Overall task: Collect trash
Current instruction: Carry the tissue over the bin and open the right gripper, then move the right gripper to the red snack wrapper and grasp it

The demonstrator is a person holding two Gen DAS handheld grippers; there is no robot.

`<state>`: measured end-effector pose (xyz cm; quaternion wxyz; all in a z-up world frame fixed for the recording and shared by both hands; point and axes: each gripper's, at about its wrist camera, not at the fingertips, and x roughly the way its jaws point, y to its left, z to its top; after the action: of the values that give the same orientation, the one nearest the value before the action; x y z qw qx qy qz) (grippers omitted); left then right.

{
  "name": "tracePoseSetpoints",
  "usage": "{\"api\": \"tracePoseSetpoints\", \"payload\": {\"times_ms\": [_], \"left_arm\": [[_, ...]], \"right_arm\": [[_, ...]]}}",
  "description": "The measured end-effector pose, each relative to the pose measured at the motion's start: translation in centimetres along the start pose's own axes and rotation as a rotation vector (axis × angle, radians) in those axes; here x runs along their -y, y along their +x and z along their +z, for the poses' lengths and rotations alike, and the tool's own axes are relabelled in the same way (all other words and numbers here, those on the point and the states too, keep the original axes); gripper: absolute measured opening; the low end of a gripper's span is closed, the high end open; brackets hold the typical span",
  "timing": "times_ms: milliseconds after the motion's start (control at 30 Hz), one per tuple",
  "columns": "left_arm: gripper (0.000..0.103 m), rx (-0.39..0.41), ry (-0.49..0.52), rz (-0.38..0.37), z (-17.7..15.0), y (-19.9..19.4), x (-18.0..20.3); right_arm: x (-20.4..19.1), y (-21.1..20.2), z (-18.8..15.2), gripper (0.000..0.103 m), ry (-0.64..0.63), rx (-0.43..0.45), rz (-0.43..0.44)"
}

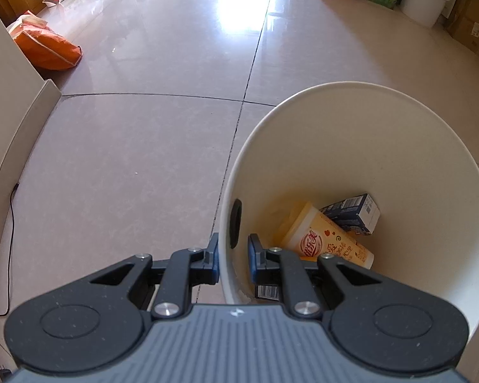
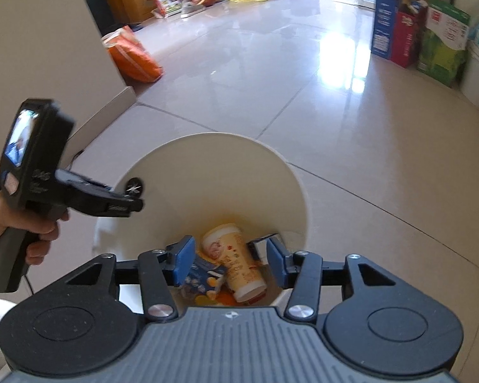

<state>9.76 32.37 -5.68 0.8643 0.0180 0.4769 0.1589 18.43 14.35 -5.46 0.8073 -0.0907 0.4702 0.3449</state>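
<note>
Claw point(image 1: 233, 252) clamped on bin point(image 1: 383, 134) rim

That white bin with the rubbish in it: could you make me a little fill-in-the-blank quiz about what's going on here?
1. The left gripper is clamped on the ____ of the white bin.
2. The right gripper, held over the bin, has its jaws ____ with nothing between them.
3. The yellow cup lies on its ____ inside the bin.
4. Beside the cup in the bin is a dark ____ carton.

Missing words: rim; open; side; blue
</note>
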Motion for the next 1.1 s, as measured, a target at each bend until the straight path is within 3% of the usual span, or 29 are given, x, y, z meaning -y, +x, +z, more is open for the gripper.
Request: {"api": "tracePoseSetpoints", "payload": {"times_ms": [300, 767, 1100], "left_arm": [[0.014, -0.003, -0.003, 0.003, 0.0, 0.0, 0.0], [0.014, -0.013, -0.009, 0.015, 0.1, 0.2, 0.3], [0.014, -0.007, 0.003, 0.032, -0.1, 0.1, 0.5]], "right_arm": [[6.9, -0.4, -2.6, 0.079, 0.139, 0.033, -0.130], [21.1, 2.4, -11.1, 0.087, 0.399, -0.040, -0.334], [30.0, 7.0, -18.6, 0.096, 0.688, -0.074, -0.441]]}}
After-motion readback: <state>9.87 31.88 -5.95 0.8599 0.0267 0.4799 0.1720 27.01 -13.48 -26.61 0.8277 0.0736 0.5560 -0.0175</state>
